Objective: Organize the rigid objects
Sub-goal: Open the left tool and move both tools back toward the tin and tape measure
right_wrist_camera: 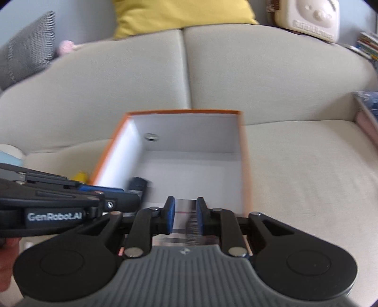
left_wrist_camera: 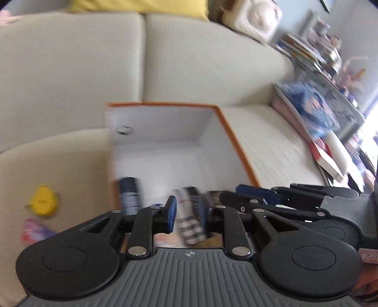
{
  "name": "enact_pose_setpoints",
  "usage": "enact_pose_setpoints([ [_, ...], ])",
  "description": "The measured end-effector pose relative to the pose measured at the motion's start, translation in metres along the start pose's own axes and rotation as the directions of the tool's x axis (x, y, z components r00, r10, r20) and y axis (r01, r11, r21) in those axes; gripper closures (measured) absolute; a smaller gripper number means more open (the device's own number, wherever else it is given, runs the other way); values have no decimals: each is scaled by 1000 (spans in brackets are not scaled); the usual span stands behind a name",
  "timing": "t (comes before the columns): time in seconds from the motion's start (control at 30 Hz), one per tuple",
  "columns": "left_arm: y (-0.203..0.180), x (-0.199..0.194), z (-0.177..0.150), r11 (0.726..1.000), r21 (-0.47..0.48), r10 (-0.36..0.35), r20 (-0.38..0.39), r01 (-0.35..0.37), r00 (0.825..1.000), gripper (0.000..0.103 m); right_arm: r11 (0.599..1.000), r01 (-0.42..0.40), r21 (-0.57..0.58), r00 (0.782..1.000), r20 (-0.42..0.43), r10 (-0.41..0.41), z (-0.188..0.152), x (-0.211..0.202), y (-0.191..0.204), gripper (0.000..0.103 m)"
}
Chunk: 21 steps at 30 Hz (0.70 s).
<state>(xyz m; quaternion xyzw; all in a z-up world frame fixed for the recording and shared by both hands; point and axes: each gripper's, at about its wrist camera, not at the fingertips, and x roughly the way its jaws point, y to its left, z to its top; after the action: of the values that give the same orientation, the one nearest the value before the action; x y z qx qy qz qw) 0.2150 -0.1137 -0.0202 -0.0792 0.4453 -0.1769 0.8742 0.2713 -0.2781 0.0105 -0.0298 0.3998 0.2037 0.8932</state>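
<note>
I hold my left hand-held gripper over the near end of an open box with an orange rim and white inside, which sits on a pale sofa seat. Its blue pads stand close together with a checked, plaid-patterned object between them; the picture is blurred, so I cannot tell whether the pads press on it. My right hand-held gripper is just beside the left one, over the same end of the box, its pads likewise narrow around something striped and blurred; whether it is gripped I cannot tell either. Inside the box, near its left wall, a dark blue can stands upright or nearly so. The far wall of the box has a small round hole. On the seat left of the box lie a yellow round object and a pink and purple thing, both outside it. A yellow cushion rests on the sofa back behind.
</note>
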Motion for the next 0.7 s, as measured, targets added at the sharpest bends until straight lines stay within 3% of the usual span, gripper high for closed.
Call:
enact_pose_setpoints([
  [0.1,32,-24,-9,996,-59,65,29,-63,997,80,998,-55,-10,998,14,55,1,1,32,69],
  [0.17,55,-37,-18,986,-122,121,46,-115,992,80,995,-102,-22,995,10,102,2,5,57,69],
  [0.37,132,-57,-46,922,-338,201,-1,-190,980,80,969,-216,-117,976,-33,213,-1,26,141,68],
  [0.5,173,-49,-62,881,-428,197,-57,-202,979,80,965,-171,-198,985,-68,160,-14,52,187,68],
  [0.7,211,-17,-77,844,-489,197,-96,-218,976,75,966,-90,-241,993,-90,70,-26,88,219,64],
])
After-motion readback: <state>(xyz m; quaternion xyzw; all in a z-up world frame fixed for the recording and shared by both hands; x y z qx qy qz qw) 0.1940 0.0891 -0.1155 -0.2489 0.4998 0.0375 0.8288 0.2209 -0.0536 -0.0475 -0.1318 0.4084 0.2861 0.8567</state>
